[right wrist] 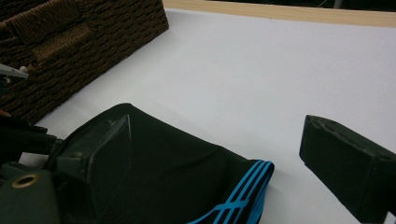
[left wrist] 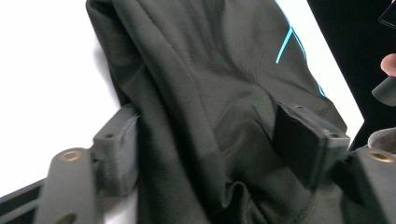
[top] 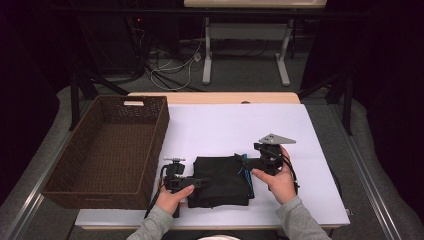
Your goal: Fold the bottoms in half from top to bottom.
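My left gripper (top: 196,183) sits at the near left edge of the folded black garment (top: 221,181), on the white sheet (top: 235,127) close to my side of the table. In the left gripper view its jaws stand apart with a raised fold of the cloth (left wrist: 210,107) running up between them; the fabric lies against the inner faces, but I cannot tell whether the pads actually press it. My right gripper (top: 246,161) reaches in from the right, at the garment's far right corner, where the blue stripes (top: 245,170) run along the edge. In the right gripper view its jaws are spread wide: one lies on the dark cloth (right wrist: 163,172), the other hangs over bare sheet past the striped corner (right wrist: 247,189), so nothing is clamped there. Both my hands are low, sleeves coming in from the near edge. To the left, beyond my left hand (top: 170,199), stands the brown wicker basket (top: 75,145), just beside the garment but not touching it.
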The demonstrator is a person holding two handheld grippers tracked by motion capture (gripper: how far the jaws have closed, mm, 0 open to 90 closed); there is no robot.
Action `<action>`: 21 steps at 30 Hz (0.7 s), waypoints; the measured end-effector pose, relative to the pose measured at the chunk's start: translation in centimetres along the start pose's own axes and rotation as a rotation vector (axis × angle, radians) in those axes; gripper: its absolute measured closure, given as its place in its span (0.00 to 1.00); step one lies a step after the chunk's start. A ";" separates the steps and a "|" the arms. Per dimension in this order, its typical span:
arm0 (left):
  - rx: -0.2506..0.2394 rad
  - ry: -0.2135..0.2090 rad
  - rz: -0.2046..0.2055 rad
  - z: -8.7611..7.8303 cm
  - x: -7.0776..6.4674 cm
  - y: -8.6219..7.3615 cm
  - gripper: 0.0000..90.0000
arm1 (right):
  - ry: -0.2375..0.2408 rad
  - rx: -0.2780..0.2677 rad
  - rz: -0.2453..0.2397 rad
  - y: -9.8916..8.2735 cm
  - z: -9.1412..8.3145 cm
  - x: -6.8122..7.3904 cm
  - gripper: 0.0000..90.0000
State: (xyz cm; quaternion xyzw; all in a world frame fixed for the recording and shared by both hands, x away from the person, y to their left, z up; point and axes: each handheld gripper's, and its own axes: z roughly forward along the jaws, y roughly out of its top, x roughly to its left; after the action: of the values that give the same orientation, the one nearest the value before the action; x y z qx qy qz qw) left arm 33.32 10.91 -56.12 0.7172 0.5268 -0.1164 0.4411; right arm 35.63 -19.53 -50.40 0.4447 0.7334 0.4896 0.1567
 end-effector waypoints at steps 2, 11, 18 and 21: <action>0.002 0.000 -0.011 -0.1 0.2 0.1 0.36 | 0.005 0.003 0.002 -0.1 0.0 0.0 0.13; -0.007 0.009 -0.021 -0.2 0.9 0.0 0.57 | 0.001 0.013 -0.017 -0.2 0.4 -0.4 0.18; -0.010 0.024 0.006 -0.1 0.8 -0.2 0.69 | 0.003 0.016 -0.003 -0.3 0.6 -1.1 0.24; -0.016 0.025 0.020 0.1 0.7 -0.3 0.73 | 0.018 0.027 0.000 -0.3 0.8 -1.3 0.29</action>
State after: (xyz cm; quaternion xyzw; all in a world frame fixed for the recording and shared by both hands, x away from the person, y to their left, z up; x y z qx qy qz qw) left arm 33.37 11.32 -56.83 0.7201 0.5259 -0.0989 0.4417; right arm 36.75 -20.14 -51.35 0.4423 0.7415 0.4836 0.1441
